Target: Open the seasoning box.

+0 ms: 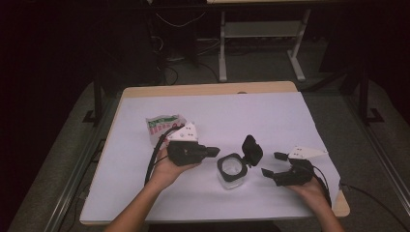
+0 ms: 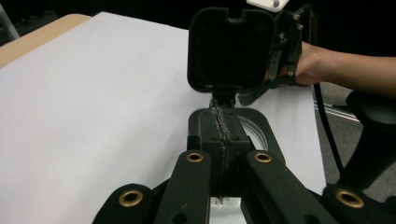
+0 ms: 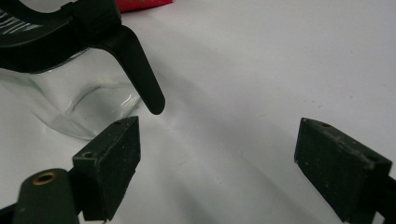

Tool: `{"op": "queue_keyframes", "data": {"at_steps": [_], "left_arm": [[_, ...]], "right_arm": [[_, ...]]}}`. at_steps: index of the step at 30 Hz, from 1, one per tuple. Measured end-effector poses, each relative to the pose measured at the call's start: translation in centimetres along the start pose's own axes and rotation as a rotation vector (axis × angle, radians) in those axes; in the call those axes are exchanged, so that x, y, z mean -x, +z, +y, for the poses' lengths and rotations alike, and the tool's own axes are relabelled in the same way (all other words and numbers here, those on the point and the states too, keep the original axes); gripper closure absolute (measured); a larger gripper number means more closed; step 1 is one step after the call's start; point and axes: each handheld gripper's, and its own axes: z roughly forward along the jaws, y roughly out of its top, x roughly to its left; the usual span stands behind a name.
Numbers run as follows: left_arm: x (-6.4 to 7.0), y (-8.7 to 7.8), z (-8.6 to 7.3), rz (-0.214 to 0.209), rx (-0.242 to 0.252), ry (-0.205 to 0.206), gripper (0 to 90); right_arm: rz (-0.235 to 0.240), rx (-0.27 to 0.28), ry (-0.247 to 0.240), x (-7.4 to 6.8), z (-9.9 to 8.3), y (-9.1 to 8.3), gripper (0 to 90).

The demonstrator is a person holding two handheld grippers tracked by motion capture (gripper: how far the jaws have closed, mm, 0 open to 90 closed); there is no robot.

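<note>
Here the glass jar (image 1: 231, 170) stands upright just below the centre of the high view, its mouth facing up and its hinged black lid (image 1: 252, 149) flipped open, tilted up toward the right. The left claw (image 1: 213, 152) has its jaws pressed together, tip touching the jar's black rim on its left. The right claw (image 1: 273, 164), jaws spread, sits just right of the jar on the white worktop (image 1: 241, 111), holding nothing

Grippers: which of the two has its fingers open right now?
The right gripper, on the side of the jar where its flipped-up lid stands: its fingers are spread wide with bare table between. The left gripper has its fingers pressed together at the jar's rim.
</note>
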Motion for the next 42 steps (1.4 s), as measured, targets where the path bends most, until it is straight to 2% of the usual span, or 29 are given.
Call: {"op": "queue_keyframes", "data": {"at_steps": [12, 21, 31, 34, 39, 42], "left_arm": [[-0.2, -2.7, -2.3, 0.037, -0.003, -0.02, 89.7], [-0.8, -5.3, -4.2, 0.075, -0.003, -0.06, 89.5], [-1.8, -9.3, -7.1, 0.166, 0.027, -0.141, 88.6], [-2.1, -10.4, -7.6, 0.191, 0.032, -0.153, 88.1], [-2.9, -11.7, -8.5, 0.237, 0.042, -0.191, 85.8], [-3.3, -12.2, -8.9, 0.267, 0.03, -0.199, 82.8]], "right_arm": [[-0.001, -0.002, 0.0, -0.1, 0.0, 0.0, 14.0], [-0.002, -0.001, 0.0, -0.1, 0.0, 0.0, 14.0], [-0.002, -0.003, 0.002, -0.1, 0.0, 0.0, 14.0], [-0.003, -0.001, 0.004, -0.1, 0.0, 0.0, 14.0], [-0.002, -0.002, 0.003, 0.0, 0.0, 0.0, 14.0], [-0.001, -0.003, 0.0, -0.1, 0.0, 0.0, 14.0]]}}
